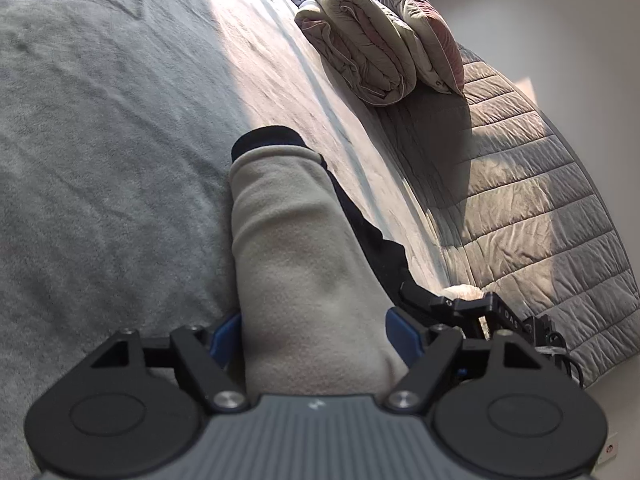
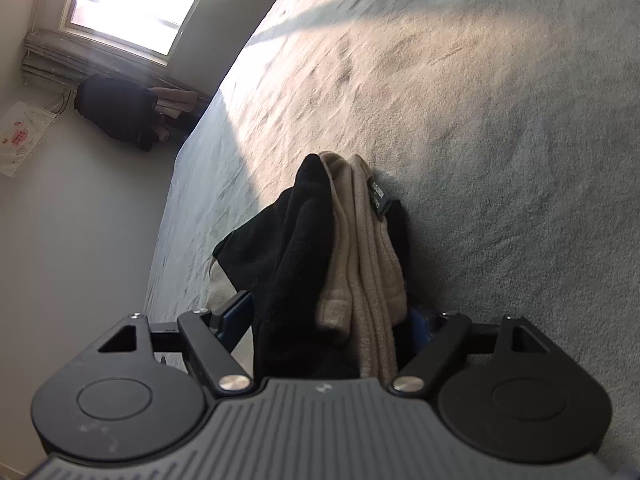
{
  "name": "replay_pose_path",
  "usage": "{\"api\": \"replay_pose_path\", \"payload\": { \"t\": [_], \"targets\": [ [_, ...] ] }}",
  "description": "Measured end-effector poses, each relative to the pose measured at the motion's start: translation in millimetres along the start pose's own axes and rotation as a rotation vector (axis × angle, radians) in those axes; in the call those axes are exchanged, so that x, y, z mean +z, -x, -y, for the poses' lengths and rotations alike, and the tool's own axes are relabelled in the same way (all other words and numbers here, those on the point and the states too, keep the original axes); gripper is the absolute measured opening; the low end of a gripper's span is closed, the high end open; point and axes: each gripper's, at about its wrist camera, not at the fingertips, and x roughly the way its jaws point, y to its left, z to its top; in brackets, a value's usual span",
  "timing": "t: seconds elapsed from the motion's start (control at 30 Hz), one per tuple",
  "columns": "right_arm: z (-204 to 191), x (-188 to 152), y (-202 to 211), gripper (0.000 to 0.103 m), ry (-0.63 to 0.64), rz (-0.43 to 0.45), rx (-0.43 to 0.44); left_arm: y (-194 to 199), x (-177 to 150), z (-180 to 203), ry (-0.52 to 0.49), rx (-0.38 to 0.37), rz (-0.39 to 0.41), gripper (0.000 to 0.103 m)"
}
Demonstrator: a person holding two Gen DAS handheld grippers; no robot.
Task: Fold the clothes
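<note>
- We saw a folded garment (image 1: 296,264), beige fleece outside with black lining, lying on a pale grey bedspread (image 1: 100,140).
- In the left wrist view its long axis ran away from the camera, the black-edged end pointing far and slightly left.
- The left gripper (image 1: 316,340) stood fairly wide with the beige cloth filling the gap between its blue pads (image 1: 224,340); we could not tell whether they pressed.
- The right gripper (image 2: 332,320) also stood wide, straddling bunched black and beige layers (image 2: 344,248) that stretched away from the camera.
- A rolled quilt (image 1: 360,48) and a pillow (image 1: 424,28) lay far right on the bed.
</note>
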Motion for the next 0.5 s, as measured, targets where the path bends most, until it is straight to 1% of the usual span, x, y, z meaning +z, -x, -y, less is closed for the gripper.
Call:
{"api": "replay_pose_path", "payload": {
  "t": [0.03,0.07,0.1,0.17,0.27,0.33,0.4,0.5],
  "targets": [
    [-2,-1,0,0.078,-0.008,0.001,-0.006,0,1,-2,0.008,0.0,0.001,0.064],
    [-4,-2,0,0.071,-0.017,0.001,-0.01,1,3,-4,0.016,0.0,0.002,0.06],
    [-4,-2,0,0.06,-0.03,-0.001,-0.006,1,4,-5,0.024,0.0,0.002,0.059],
    [-4,-5,1,0.056,-0.057,-0.006,0.009,3,5,-5,0.011,0.001,0.009,0.058],
    [-10,-9,7,0.053,-0.068,0.007,0.026,8,7,2,-0.032,0.001,0.028,0.055],
    [-14,-12,10,0.053,-0.077,0.015,0.042,12,12,6,-0.053,-0.004,0.047,0.055],
    [-19,-15,15,0.052,-0.091,0.018,0.072,18,17,6,-0.06,-0.006,0.063,0.055],
    [-21,-23,12,0.052,-0.115,-0.009,0.067,22,25,0,-0.045,0.007,0.061,0.054]
  ]
}}
